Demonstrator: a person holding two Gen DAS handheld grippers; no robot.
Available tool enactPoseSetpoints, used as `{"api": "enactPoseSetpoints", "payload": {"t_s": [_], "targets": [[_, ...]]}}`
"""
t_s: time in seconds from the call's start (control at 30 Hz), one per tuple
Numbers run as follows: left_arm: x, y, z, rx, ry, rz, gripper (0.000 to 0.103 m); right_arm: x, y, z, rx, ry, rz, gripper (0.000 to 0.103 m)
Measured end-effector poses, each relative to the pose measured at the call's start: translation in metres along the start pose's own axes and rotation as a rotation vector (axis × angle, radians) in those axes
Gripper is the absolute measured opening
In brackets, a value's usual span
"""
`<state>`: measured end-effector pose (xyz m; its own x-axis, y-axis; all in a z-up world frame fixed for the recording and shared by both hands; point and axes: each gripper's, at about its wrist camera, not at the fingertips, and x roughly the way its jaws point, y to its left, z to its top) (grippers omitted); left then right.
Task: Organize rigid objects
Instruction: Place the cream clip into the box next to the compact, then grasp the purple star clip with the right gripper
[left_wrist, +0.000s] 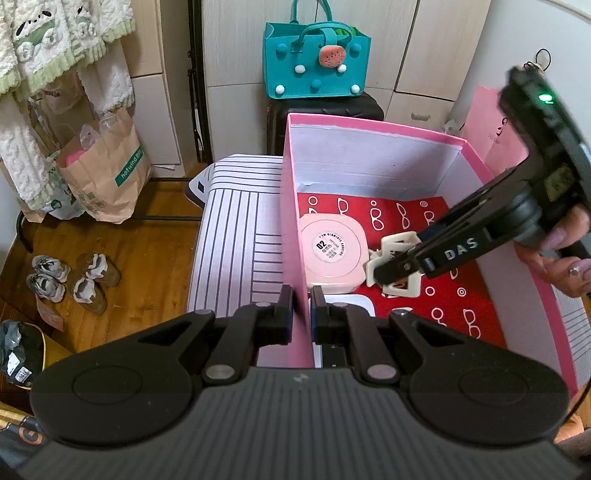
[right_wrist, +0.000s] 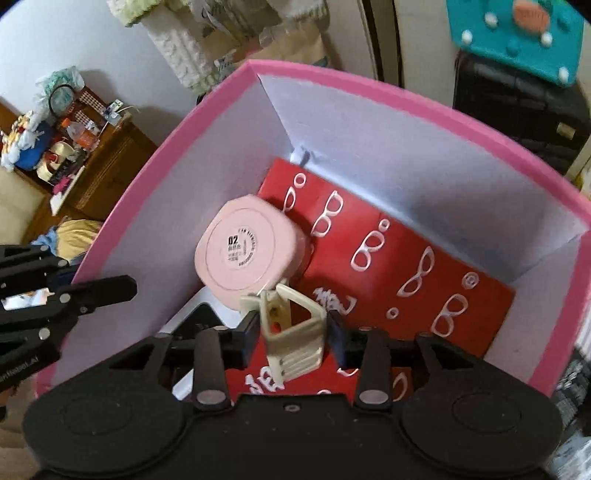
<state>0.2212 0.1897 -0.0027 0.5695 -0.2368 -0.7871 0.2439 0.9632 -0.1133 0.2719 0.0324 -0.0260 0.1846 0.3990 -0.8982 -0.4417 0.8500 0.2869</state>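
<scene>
The left tool pinches the pink box wall. Inside it, the right tool stands half-wide around a cream, ribbed plastic hair claw, seemingly untouched, its length running toward the rounded pink compact.

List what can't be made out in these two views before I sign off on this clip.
- White object low in the pink box: left wrist view, left gripper covers most of it.
- Small print on the pink compact: right wrist view, too small and blurred.
- Whether the right gripper pads press the cream hair claw: unclear in both views.
- Red glasses-print case: near end hidden by the right gripper.
</scene>
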Motion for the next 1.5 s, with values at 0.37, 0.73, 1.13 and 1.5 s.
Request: {"api": "enactPoseSetpoints", "payload": {"t_s": [0.37,0.73,1.13,1.5], "targets": [[0.000,0.003,0.001,-0.021,-0.002,-0.001,0.008,-0.104,-0.004,-0.069,-0.137,-0.400,-0.065,0.070],[0.000,0.004,-0.001,-0.045,-0.008,0.006,0.008,-0.128,-0.051,-0.166,-0.045,-0.523,-0.144,0.073],[-0.001,0.002,-0.001,-0.048,-0.001,0.017,0.008,-0.078,-0.055,-0.238,0.025,-0.461,-0.136,0.072],[-0.001,0.003,-0.001,-0.042,0.003,0.026,0.008,-0.054,-0.040,-0.245,-0.016,-0.470,-0.251,0.060]]}}
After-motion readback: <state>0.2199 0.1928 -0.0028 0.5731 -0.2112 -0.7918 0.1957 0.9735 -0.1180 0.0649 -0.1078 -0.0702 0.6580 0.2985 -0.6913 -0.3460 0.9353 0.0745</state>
